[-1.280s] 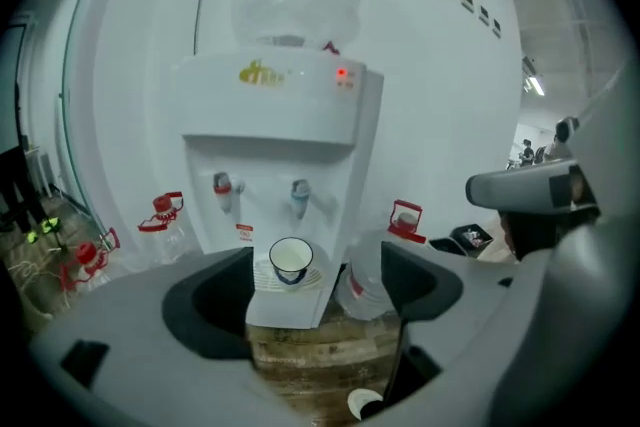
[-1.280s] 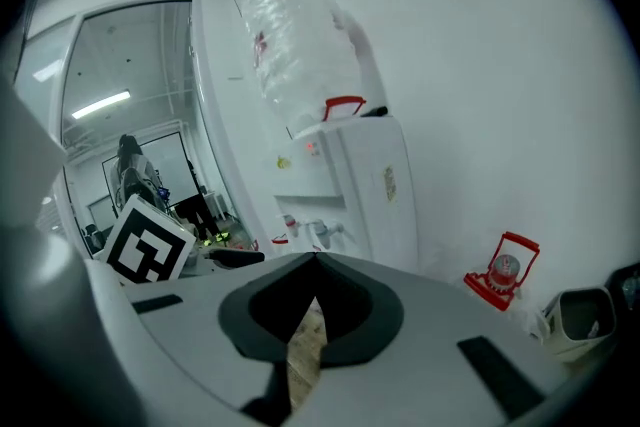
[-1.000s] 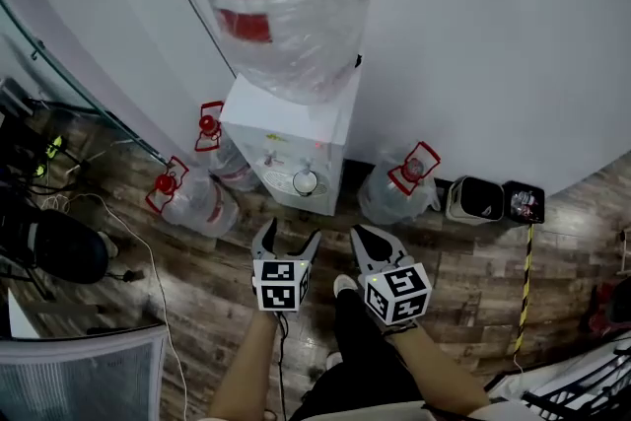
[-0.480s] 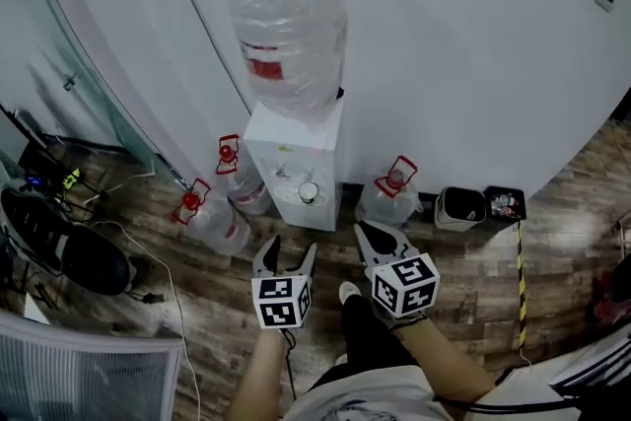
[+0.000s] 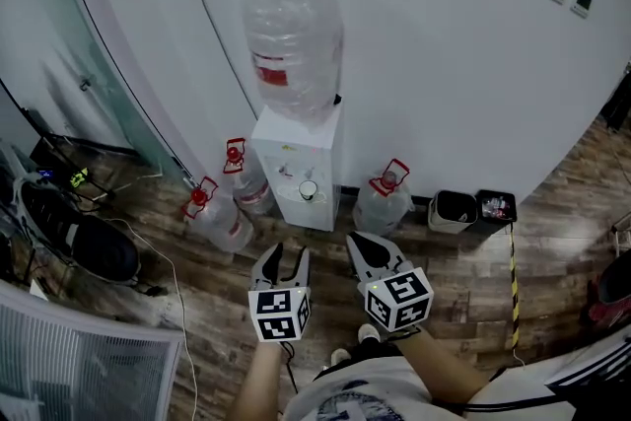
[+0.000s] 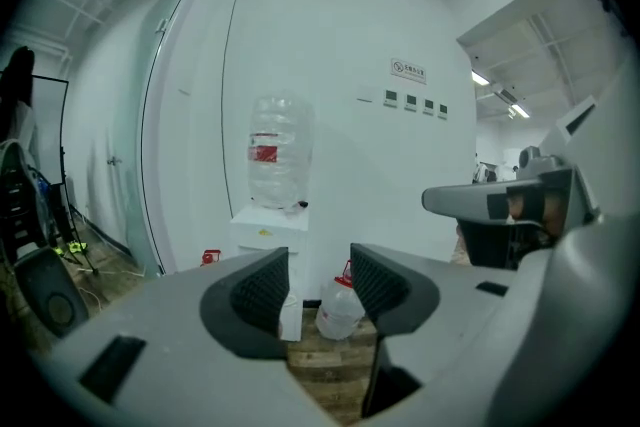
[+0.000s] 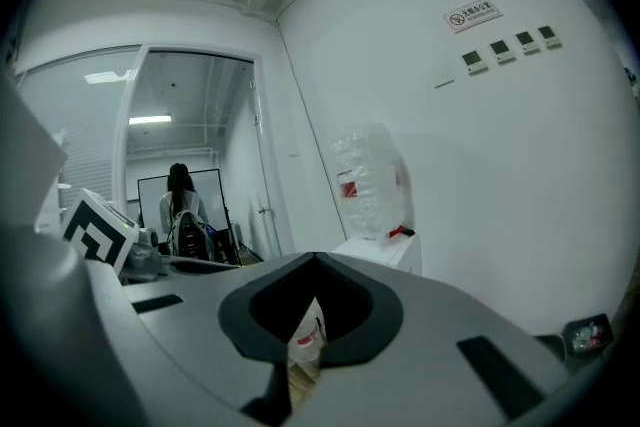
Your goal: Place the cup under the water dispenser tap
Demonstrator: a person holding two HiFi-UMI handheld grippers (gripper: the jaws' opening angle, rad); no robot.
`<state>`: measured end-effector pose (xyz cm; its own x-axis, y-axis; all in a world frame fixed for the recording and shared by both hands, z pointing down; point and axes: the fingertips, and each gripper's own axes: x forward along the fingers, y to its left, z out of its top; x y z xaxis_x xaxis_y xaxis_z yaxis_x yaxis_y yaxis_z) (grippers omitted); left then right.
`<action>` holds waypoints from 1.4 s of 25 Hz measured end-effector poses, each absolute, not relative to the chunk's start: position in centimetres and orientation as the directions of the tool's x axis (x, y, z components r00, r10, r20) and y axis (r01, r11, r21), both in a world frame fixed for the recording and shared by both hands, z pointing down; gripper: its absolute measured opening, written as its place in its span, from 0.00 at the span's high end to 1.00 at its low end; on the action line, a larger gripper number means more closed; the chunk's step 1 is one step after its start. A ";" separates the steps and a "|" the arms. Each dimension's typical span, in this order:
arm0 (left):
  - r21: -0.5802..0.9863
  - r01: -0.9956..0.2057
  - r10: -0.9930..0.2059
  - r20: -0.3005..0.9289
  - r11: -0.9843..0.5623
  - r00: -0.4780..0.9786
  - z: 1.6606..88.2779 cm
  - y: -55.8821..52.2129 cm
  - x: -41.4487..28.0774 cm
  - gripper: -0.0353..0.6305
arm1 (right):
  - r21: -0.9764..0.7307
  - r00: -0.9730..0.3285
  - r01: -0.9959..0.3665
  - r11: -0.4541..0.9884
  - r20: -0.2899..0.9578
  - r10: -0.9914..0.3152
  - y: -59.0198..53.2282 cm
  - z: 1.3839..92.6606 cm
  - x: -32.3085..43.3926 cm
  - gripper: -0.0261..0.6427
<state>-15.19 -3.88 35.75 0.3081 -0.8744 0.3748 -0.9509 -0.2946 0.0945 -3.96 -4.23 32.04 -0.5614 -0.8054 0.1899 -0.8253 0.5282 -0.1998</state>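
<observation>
Left tongs (image 5: 286, 257) narrower than before, empty

Wood floor (image 5: 473, 281), water dispenser (image 5: 296, 168), spare jugs (image 5: 383, 202), two bins (image 5: 454, 209)

White wall (image 5: 444, 64), wood-plank floor (image 5: 473, 283), glass partition (image 5: 47, 44)

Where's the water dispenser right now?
In the head view, the water dispenser stands centre against the white wall, two spare bottles on the floor at its left, one at its right.
</observation>
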 end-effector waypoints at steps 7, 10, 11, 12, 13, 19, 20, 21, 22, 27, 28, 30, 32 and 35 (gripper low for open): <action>0.063 -0.953 -0.878 0.377 -0.295 0.296 35.3 -2.4 -12.1 0.74 | -0.183 -0.569 -0.822 0.540 0.205 -0.796 -3.6 31.6 -0.7 0.93; 0.063 -0.960 -0.883 0.380 -0.271 0.274 35.6 -2.0 -11.1 0.79 | -0.178 -0.584 -0.812 0.556 0.217 -0.782 -3.4 31.9 0.4 0.93; 0.062 -0.963 -0.887 0.378 -0.262 0.266 35.6 -1.9 -10.9 0.80 | -0.178 -0.589 -0.808 0.562 0.219 -0.778 -3.3 31.9 0.7 0.93; 0.058 -0.965 -0.890 0.377 -0.254 0.257 35.5 -1.9 -10.7 0.82 | -0.178 -0.595 -0.804 0.568 0.220 -0.773 -3.2 32.0 0.9 0.93; 0.053 -0.967 -0.892 0.377 -0.248 0.249 35.4 -1.8 -10.4 0.82 | -0.180 -0.600 -0.800 0.573 0.219 -0.769 -3.2 31.9 1.1 0.93; 0.024 -0.976 -0.905 0.370 -0.215 0.208 34.7 -2.4 -9.8 0.87 | -0.188 -0.620 -0.785 0.591 0.216 -0.754 -3.8 31.8 2.1 0.93; 0.022 -0.977 -0.906 0.371 -0.210 0.203 34.7 -2.5 -9.8 0.87 | -0.191 -0.622 -0.783 0.592 0.218 -0.752 -3.9 32.0 2.2 0.93; 0.021 -0.978 -0.907 0.372 -0.207 0.200 34.7 -2.5 -9.8 0.87 | -0.193 -0.624 -0.781 0.594 0.219 -0.750 -3.9 32.1 2.2 0.93; 0.020 -0.979 -0.907 0.373 -0.204 0.196 34.7 -2.5 -9.9 0.87 | -0.194 -0.626 -0.780 0.595 0.220 -0.748 -4.0 32.2 2.2 0.93; 0.015 -0.982 -0.906 0.382 -0.190 0.181 35.0 -2.8 -10.1 0.87 | -0.193 -0.637 -0.771 0.607 0.223 -0.738 -4.5 32.4 2.0 0.93; 0.015 -0.982 -0.906 0.384 -0.188 0.179 35.1 -2.8 -10.1 0.87 | -0.193 -0.639 -0.769 0.609 0.224 -0.736 -4.5 32.5 2.0 0.93; 0.012 -0.982 -0.906 0.385 -0.187 0.177 35.1 -2.9 -10.1 0.87 | -0.192 -0.642 -0.766 0.613 0.228 -0.732 -4.6 32.7 1.9 0.93; 0.009 -0.982 -0.906 0.385 -0.188 0.177 35.1 -3.0 -10.0 0.87 | -0.193 -0.644 -0.765 0.615 0.230 -0.730 -4.7 32.8 1.9 0.93; 0.005 -0.982 -0.906 0.386 -0.186 0.174 35.1 -3.0 -10.1 0.87 | -0.193 -0.647 -0.763 0.617 0.230 -0.727 -4.7 32.9 1.8 0.93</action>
